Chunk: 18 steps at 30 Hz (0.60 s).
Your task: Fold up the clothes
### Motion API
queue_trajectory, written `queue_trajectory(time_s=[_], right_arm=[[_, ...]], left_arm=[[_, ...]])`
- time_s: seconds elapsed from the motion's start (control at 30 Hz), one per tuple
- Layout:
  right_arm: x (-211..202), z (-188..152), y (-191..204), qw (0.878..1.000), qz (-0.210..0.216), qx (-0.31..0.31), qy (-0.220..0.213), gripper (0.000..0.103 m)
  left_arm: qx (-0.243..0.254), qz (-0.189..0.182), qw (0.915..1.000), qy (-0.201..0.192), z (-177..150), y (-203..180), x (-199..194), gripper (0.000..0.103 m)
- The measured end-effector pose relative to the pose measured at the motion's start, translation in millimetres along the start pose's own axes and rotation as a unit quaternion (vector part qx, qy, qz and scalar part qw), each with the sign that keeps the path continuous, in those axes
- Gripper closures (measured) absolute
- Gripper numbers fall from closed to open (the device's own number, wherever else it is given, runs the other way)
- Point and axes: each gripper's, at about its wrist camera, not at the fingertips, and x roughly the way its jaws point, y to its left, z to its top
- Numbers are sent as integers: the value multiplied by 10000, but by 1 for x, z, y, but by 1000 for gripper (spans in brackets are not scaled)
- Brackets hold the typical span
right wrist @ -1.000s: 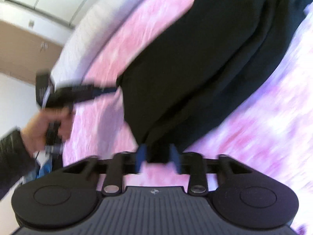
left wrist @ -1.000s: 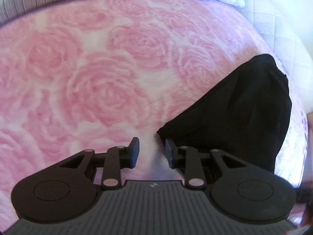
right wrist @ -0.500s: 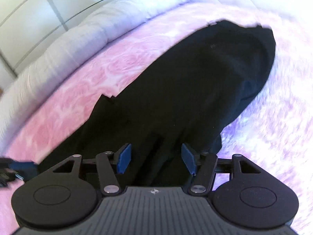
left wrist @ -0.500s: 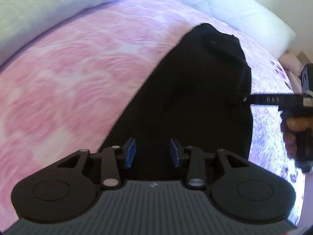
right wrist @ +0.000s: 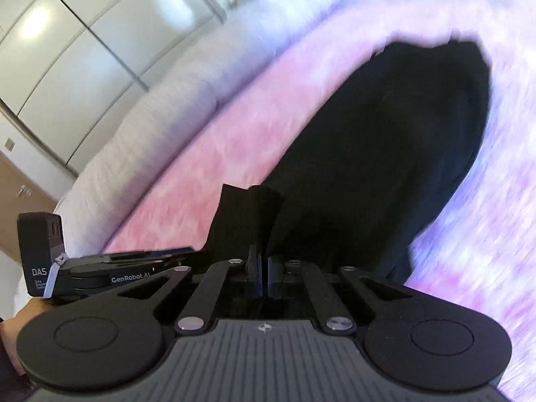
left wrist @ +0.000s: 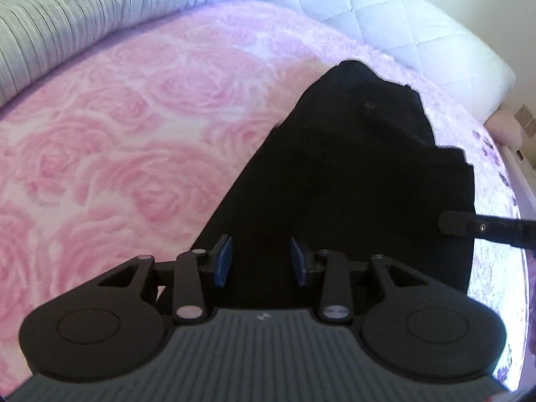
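A black garment (left wrist: 351, 174) lies folded on the pink rose-patterned blanket (left wrist: 117, 140). My left gripper (left wrist: 261, 261) is open, its blue pads over the garment's near end, holding nothing. My right gripper (right wrist: 263, 273) is shut on a bunched edge of the black garment (right wrist: 385, 140), which sticks up between its fingers. The right gripper's finger (left wrist: 482, 227) shows at the right edge of the left wrist view, over the garment's right side. The left gripper's body (right wrist: 100, 268) shows at the left of the right wrist view.
A grey striped pillow (left wrist: 100, 16) and a white quilted pillow (left wrist: 385, 26) lie at the far side of the bed. White wardrobe doors (right wrist: 83, 50) stand beyond the bed. The bed's right edge (left wrist: 516, 174) is near the garment.
My right gripper has closed from open onto the garment's near edge. My left gripper stayed open over the garment's near end.
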Motion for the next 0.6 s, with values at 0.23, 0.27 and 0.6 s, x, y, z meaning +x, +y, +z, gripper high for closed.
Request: queue_trajectory(time_s=[0.23,0.27,0.6], right_arm=[[19,-15,-34,9966,-304,305,699,90],[20,-17,-38,9958,-332,360,780,87],[22,-50,-15,9919,67,867,921,63]], left_arm=[[8,331,9993,181,-21,9,-12,69],[-26,402,9990,183,-28,14,-20,69],[-1198,855,9886,307,-108,82,-82,63]])
